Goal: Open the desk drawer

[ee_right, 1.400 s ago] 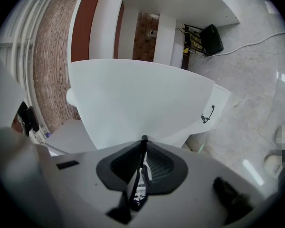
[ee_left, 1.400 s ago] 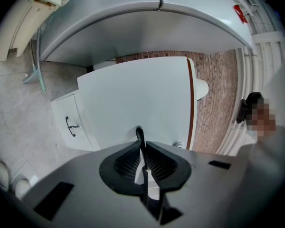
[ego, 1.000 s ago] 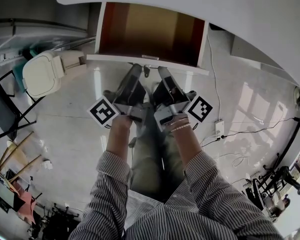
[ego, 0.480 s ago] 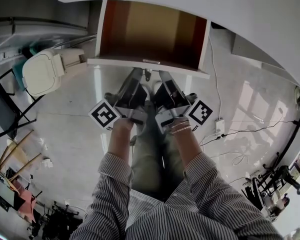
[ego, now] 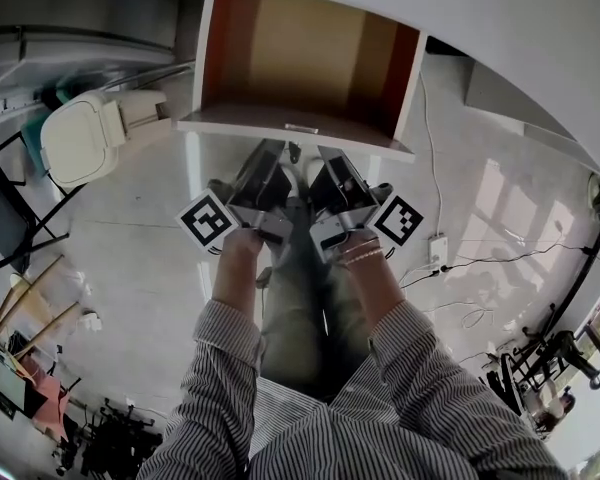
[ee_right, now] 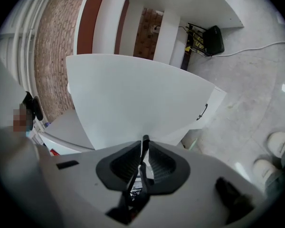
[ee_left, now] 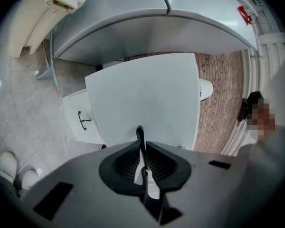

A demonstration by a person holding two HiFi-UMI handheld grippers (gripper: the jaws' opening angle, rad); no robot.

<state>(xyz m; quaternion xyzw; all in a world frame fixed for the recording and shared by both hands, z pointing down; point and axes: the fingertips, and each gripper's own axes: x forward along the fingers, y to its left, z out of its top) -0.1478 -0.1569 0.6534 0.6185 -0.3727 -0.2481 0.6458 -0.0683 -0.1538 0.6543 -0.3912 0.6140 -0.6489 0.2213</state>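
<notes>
Drawer: one (ego: 290,53), standing out from under the white desk top (ego: 460,18), straight ahead of both tools' tips. Its brown inside is bare.
Front panel: one white face (ee_left: 147,94), filling the space beyond each pair of jaws.
Handle: one thin dark strip (ee_left: 139,133) on that panel, standing between the jaws.
Grippers: two, side by side. The left gripper (ego: 276,150) has its pads pressed on the handle, and the right gripper (ego: 325,152) clamps it likewise.
Lower pull: one (ee_left: 83,120), on a white cabinet front left of the left jaws.
Shoes: two (ee_left: 7,167), low and far left of them.
Bin: one (ego: 80,148), well left of the left tool.
Hidden: from the head view the gripper bodies cover the handle, and the desk top runs off the frame.
</notes>
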